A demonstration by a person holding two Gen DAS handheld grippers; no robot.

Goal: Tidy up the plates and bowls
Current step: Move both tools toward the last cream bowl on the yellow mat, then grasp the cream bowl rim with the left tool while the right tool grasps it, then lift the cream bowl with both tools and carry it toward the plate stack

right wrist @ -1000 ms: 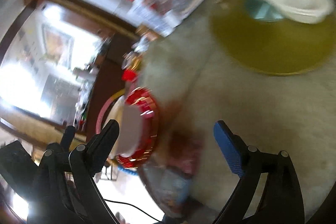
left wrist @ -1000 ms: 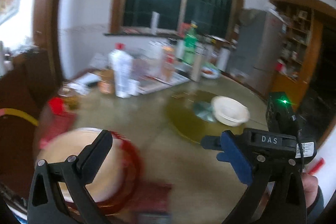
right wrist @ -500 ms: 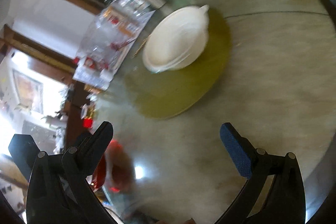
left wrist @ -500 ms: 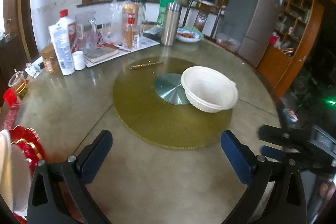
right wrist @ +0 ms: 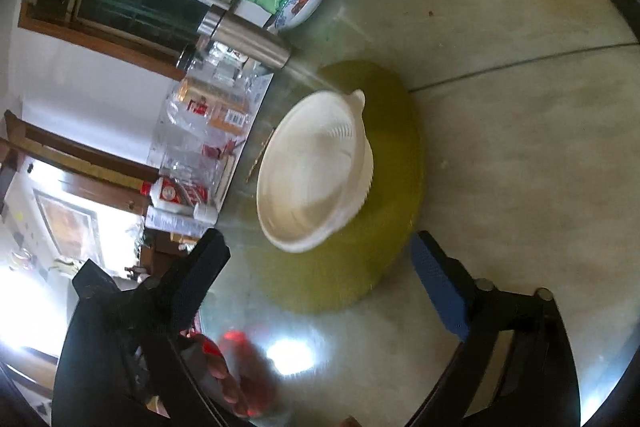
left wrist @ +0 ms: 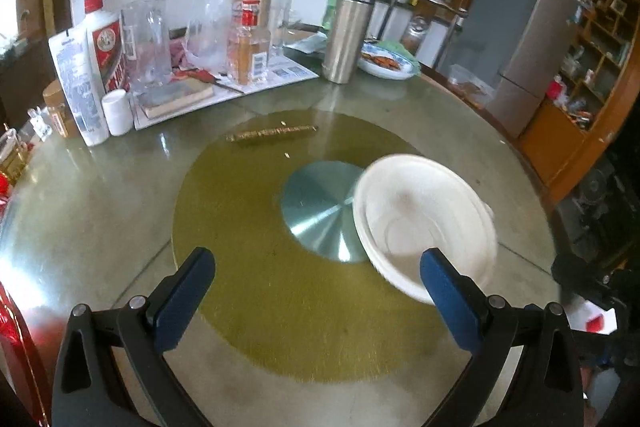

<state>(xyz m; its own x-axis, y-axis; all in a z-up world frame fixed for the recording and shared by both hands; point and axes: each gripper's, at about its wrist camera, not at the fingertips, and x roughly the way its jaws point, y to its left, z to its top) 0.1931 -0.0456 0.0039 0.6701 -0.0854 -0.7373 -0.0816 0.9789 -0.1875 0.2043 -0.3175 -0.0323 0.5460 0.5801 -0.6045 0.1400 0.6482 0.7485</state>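
Note:
A white bowl stands on the olive round mat on the round table, beside a silver disc. My left gripper is open and empty, hovering just short of the bowl, which lies ahead to the right. In the right wrist view the same bowl sits ahead of my right gripper, which is open and empty above the table. A red-rimmed plate edge shows at the far left.
Bottles, a steel flask, jars, a book and papers crowd the table's far left. A plate of food stands at the back. A fridge and wooden shelves are at the right.
Both grippers have swung away from the red-rimmed plate towards the white bowl and come closer to it. Both stay open.

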